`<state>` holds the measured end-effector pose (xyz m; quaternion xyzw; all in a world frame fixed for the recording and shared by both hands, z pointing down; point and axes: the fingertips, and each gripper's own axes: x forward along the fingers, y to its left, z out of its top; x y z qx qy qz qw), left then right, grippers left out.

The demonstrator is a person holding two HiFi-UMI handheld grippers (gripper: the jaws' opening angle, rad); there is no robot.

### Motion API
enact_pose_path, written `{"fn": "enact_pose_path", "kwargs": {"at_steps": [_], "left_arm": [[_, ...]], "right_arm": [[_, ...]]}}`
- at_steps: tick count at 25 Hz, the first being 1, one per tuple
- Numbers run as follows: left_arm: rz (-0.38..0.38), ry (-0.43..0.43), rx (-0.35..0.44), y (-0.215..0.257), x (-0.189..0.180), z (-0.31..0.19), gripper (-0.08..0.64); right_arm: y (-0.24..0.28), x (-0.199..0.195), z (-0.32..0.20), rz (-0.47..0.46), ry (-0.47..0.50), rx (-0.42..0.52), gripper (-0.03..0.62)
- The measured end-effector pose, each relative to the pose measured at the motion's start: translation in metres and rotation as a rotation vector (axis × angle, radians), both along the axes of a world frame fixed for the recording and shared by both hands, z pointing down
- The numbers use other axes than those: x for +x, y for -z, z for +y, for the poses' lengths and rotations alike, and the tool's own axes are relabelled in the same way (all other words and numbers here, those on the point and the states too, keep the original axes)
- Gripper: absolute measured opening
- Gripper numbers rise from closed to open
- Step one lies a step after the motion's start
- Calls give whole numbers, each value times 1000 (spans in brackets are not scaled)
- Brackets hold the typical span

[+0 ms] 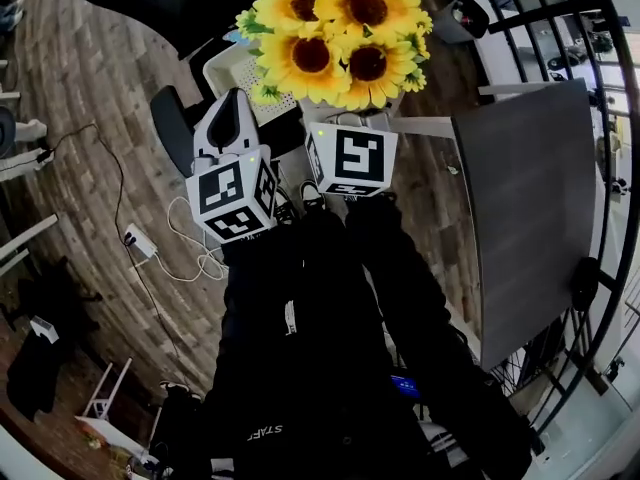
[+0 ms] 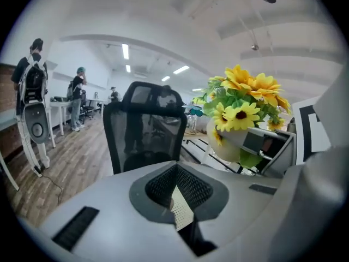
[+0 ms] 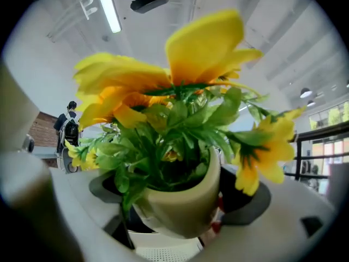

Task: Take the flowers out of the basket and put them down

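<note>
The flowers (image 1: pixel 340 33) are held aloft at the far middle, their pot (image 3: pixel 185 198) clamped between the jaws of the right gripper (image 1: pixel 348 123), above what is probably the white basket (image 1: pixel 232 73). The left gripper (image 1: pixel 232 118) is closed on nothing. Lifting out seems done; next, the pot must be carried right and set upright on the grey table (image 1: pixel 530 208).

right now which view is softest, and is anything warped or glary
Right gripper view: softest, near petals smeared, pot clearer, ceiling light glaring. Left gripper view: flowers sharp, ceiling lines bowed by the wide lens. Head view: crisp, table edges curved, dark corners.
</note>
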<state>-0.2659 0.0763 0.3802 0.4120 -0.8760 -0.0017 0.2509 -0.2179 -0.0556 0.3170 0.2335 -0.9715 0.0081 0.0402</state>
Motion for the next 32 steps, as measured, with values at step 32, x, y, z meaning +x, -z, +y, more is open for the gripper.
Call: {"fn": "enact_pose_path", "kwargs": {"at_steps": [32], "left_arm": [[-186,-831,220,186,336,-195,0]], "right_arm": [[150,424,-75,-66,-808,75,528]]}}
